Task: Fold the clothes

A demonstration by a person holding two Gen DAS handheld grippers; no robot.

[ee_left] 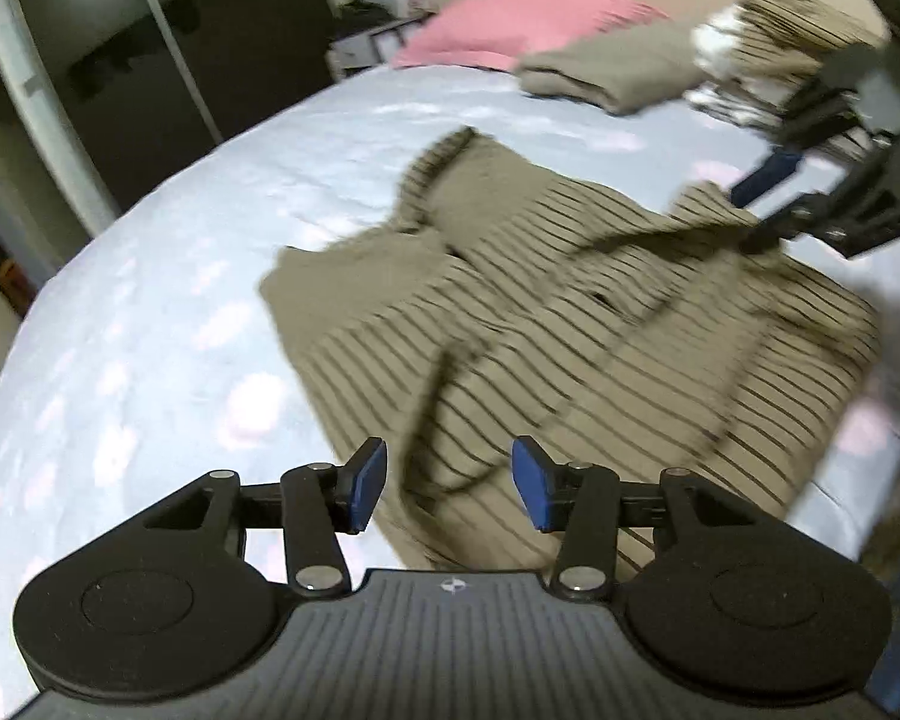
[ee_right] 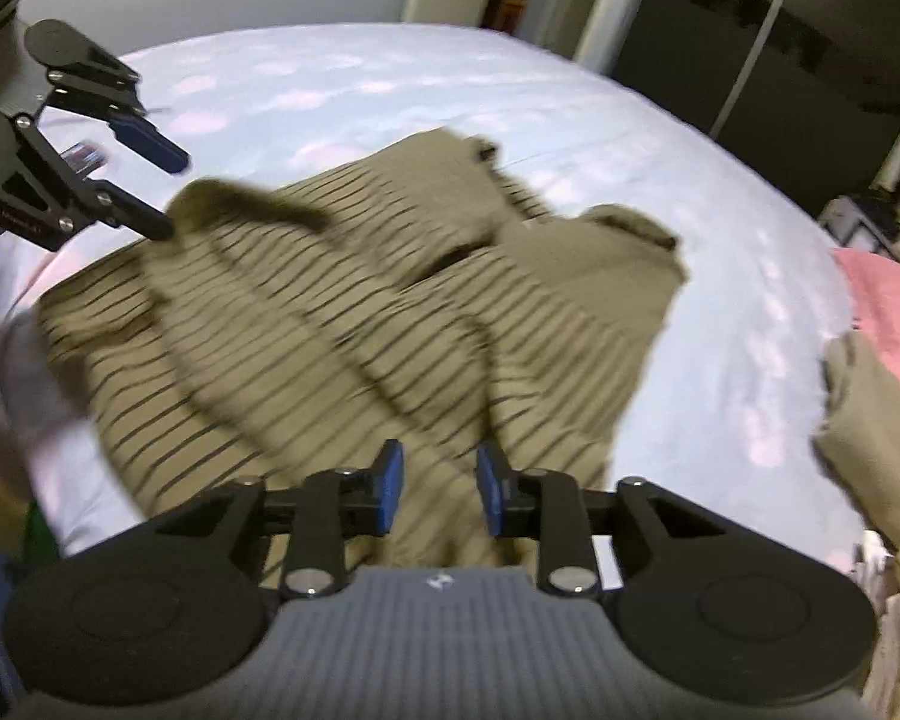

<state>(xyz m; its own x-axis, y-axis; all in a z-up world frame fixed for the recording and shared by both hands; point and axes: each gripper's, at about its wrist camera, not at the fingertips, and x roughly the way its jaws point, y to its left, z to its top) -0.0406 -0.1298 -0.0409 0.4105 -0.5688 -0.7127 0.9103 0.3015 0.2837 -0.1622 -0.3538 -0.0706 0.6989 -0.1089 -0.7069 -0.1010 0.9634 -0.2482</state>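
So there's a tan striped shirt [ee_left: 570, 324] lying rumpled on a bed with a pale blue sheet [ee_left: 210, 240] that has faint pink blotches on it; it's not flat at all, there are big ridges of fabric running across it and the plain collar end points away toward the far side. In the left wrist view the left gripper [ee_left: 450, 483] sits low over the near edge of the shirt with its blue pads spread wide, nothing between them, just striped cloth showing underneath in the gap. The right gripper [ee_left: 762, 204] comes in from the right of that same view, tips down at a raised fold on the shirt's right side. From the right wrist camera, the right gripper [ee_right: 438, 486] also has its blue pads parted, with shirt fabric visible in the gap below, but I can't tell if it's actually touching the cloth. Everything's a bit motion-blurred. The left gripper [ee_right: 162, 192] shows at the left of that view, one finger tip right at a bunched-up fold. At the far end of the bed there's a pink pillow [ee_left: 510, 24], and just beside it a folded plain tan garment [ee_left: 606, 69] plus a stack of folded striped clothes [ee_left: 768, 54]. Dark wardrobe doors [ee_left: 150, 60] stand beyond the bed on the left.
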